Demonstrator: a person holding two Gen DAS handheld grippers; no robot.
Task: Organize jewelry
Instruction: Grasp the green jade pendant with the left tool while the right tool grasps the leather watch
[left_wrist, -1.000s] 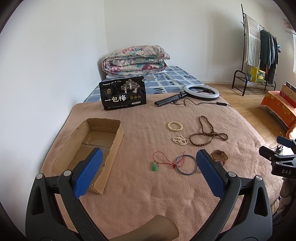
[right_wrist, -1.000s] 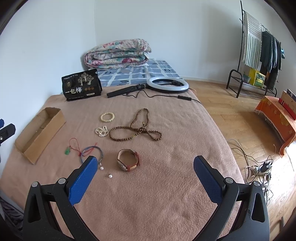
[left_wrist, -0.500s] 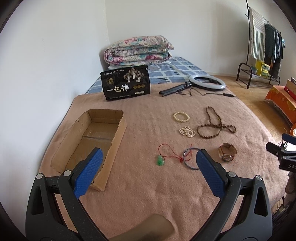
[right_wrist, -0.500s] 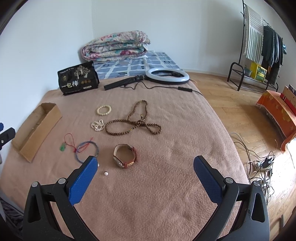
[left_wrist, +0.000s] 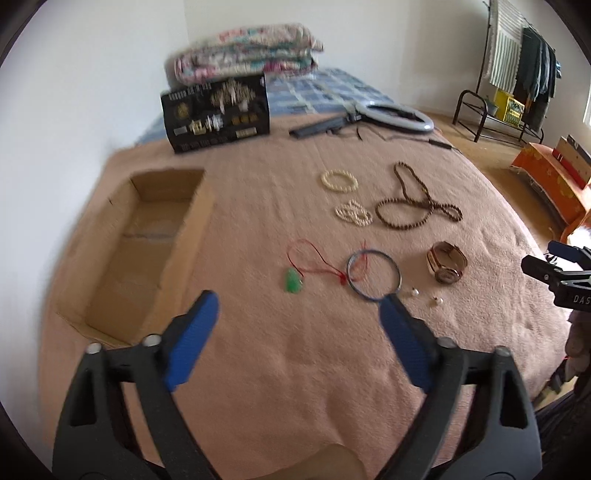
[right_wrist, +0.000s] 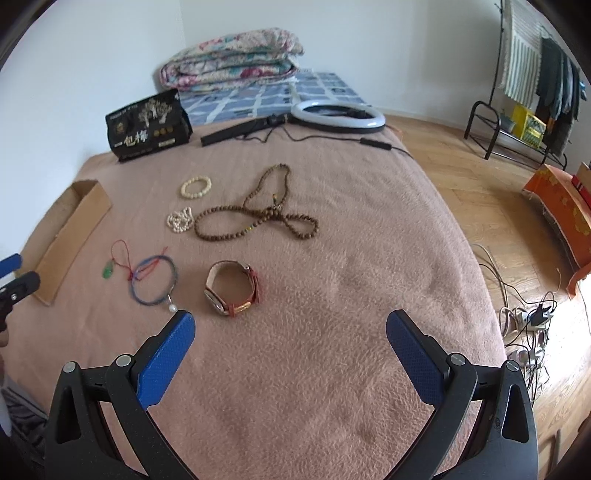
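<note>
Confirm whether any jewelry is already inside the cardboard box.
No: in the left wrist view the cardboard box shows only its bare bottom, while pieces like the watch and green pendant lie on the blanket.

left claw: black frame, blue textured pads, silver screws | right claw: same, lettering possibly "DAS"

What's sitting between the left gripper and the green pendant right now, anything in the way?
Nothing visible. The left gripper is open above bare blanket, and the green pendant lies just ahead on its red cord, clear of the hoop bracelet.
</note>
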